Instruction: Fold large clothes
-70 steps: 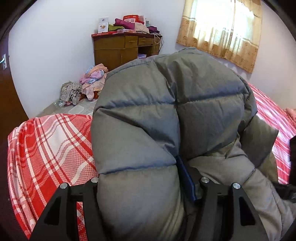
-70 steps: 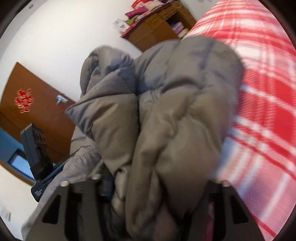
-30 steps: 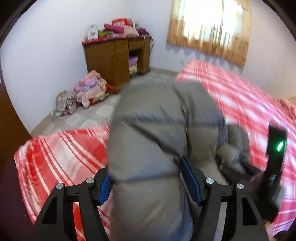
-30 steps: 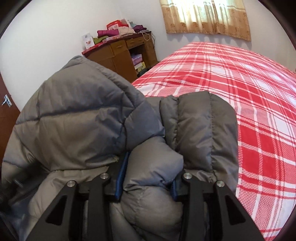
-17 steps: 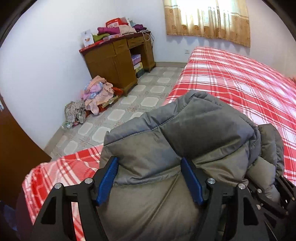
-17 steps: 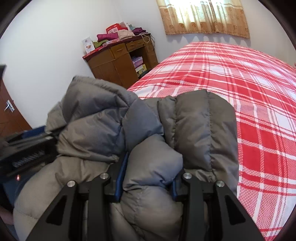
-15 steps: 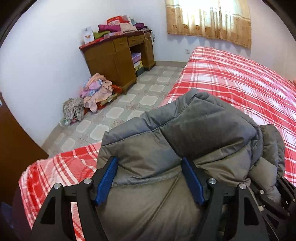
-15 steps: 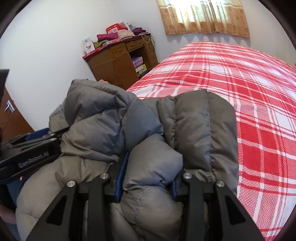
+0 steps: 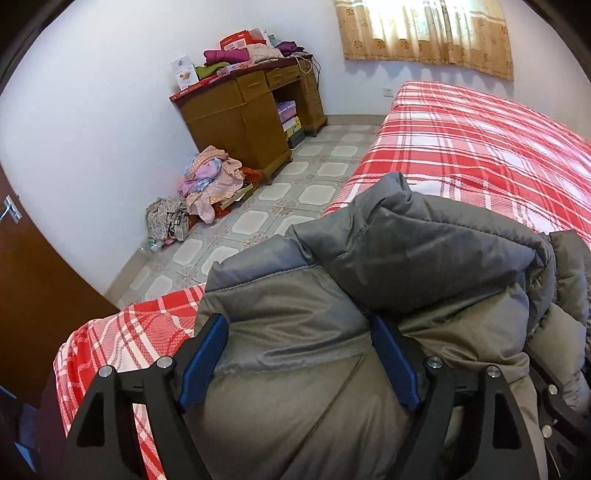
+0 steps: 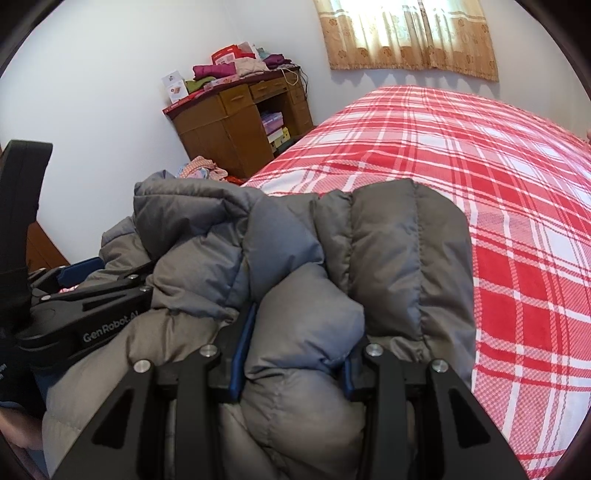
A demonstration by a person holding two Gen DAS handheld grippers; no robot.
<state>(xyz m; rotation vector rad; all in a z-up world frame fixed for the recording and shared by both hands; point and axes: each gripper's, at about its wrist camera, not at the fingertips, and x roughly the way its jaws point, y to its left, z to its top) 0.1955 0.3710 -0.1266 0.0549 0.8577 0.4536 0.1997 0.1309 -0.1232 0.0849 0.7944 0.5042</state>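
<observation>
A bulky grey quilted down jacket [image 9: 424, 258] lies bunched at the near corner of a bed covered with a red-and-white plaid sheet [image 9: 480, 147]. The rest of the sheet stretches bare beyond the jacket toward a yellow patterned curtain [image 9: 424, 33] on the far wall.

The left gripper [image 9: 295, 354] sits at the near edge of the jacket with a broad padded panel between its blue-padded fingers [image 9: 203, 354]. Its jaws are opening; the left pad stands just clear of the fabric, while the right pad still lies against a fold, so the hold looks slack rather than pressed.

The right gripper [image 10: 295, 354] is on the side of the jacket farther onto the bed. Its fingers are closed on a rounded puffy fold, which bulges up between the blue pads [image 10: 242, 354] and is squeezed by them. In the right wrist view the left gripper's black body shows beside the jacket, on the side away from the bare sheet.

Past the jacket, off the bed, a brown wooden desk [image 9: 243, 122] stands against the white wall with folded clothes and boxes piled on top. A heap of pink and patterned clothes [image 9: 207, 184] lies on the pale tiled floor [image 9: 314, 173] beside the desk. A dark brown door [image 9: 22, 277] is nearer, left of the jacket.
</observation>
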